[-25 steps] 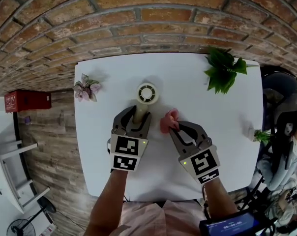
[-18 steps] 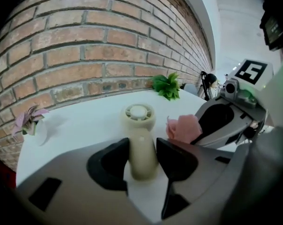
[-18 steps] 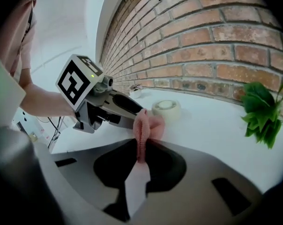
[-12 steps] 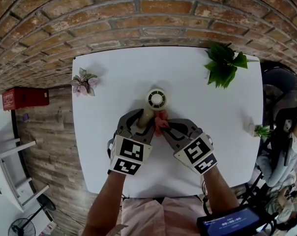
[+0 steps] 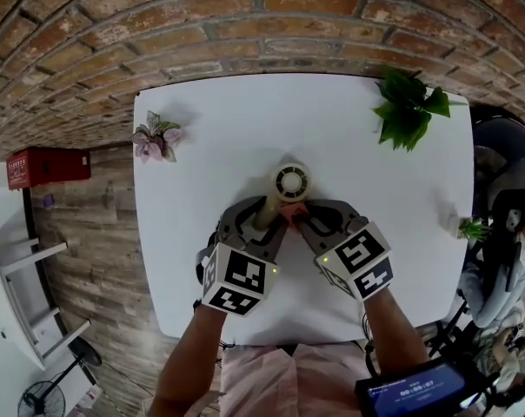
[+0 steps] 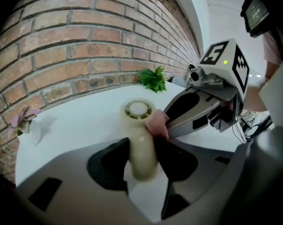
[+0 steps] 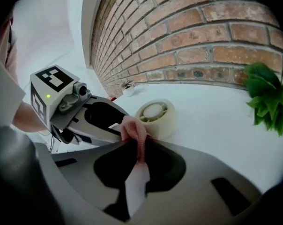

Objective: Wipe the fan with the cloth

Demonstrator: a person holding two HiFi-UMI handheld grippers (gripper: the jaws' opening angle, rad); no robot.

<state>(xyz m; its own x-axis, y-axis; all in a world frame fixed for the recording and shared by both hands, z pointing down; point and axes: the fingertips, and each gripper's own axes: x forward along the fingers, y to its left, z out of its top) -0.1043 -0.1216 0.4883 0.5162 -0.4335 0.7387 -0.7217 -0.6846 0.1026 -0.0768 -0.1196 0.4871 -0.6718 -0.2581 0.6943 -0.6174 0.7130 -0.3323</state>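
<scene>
The cloth [image 5: 290, 210] has come against the fan [image 5: 291, 181] — leafy plant [image 5: 408, 107] well apart.

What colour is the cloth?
Pink cloth, clearest in the right gripper view.

Smooth, matt cream plastic fan [image 5: 290, 182] between the matt grey plastic jaws of the left gripper [image 5: 264, 220]; soft, nubbly pink cloth [image 5: 294, 213] in those of the right gripper [image 5: 304, 219]. Beneath both, a smooth white table [image 5: 202, 129]; beyond, a rough brick wall [image 5: 245, 24].
</scene>
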